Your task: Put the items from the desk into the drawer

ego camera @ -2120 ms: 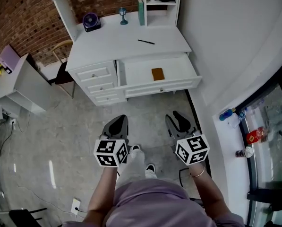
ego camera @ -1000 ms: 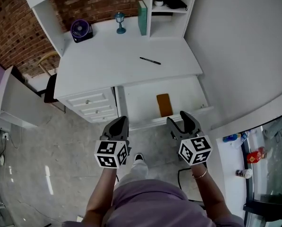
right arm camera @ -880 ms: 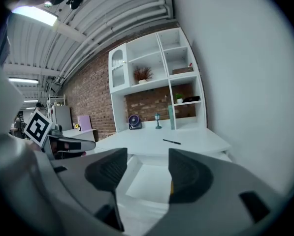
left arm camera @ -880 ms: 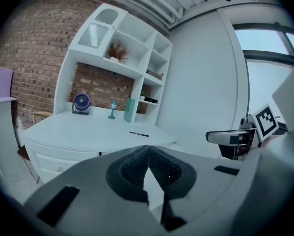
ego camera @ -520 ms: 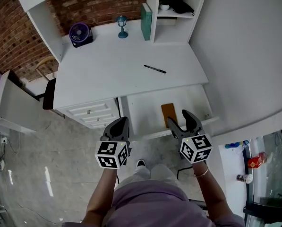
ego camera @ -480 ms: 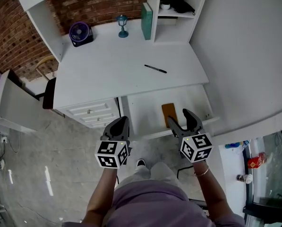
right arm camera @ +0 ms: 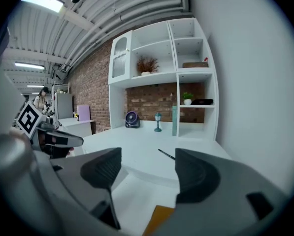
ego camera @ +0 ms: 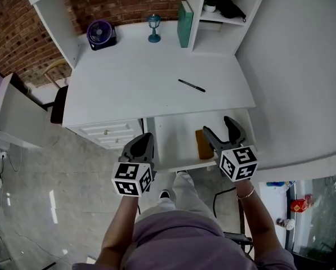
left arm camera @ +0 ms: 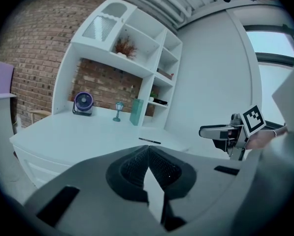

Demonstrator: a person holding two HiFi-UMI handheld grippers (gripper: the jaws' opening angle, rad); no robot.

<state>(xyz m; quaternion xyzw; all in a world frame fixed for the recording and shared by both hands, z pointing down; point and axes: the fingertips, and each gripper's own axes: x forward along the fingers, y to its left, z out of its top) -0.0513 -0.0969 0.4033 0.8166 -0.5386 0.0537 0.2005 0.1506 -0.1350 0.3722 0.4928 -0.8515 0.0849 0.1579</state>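
A black pen [ego camera: 191, 85] lies on the white desk [ego camera: 134, 89]. Below the desk's front edge the drawer [ego camera: 176, 145] stands pulled out, with a flat brown item [ego camera: 204, 144] inside. My right gripper [ego camera: 218, 127] hovers over the drawer's right part, just right of the brown item; its jaws have just been opening and nothing is between them. In the right gripper view the pen [right arm camera: 166, 154] lies ahead past the open right gripper [right arm camera: 144, 168]. My left gripper [ego camera: 145, 136] is shut and empty at the drawer's left front corner. The pen [left arm camera: 150, 141] also shows beyond the left gripper [left arm camera: 147, 149].
At the desk's back stand a purple fan [ego camera: 101, 34], a small lamp [ego camera: 153, 28] and a green book [ego camera: 185, 17] against the shelf unit [ego camera: 224, 10]. Small closed drawers [ego camera: 108, 133] sit left of the open one. A white wall [ego camera: 303, 66] runs along the right.
The person has stepped closer to the desk. Both grippers moved forward, the right one now over the open drawer. The right jaws spread wider; the left stayed shut.
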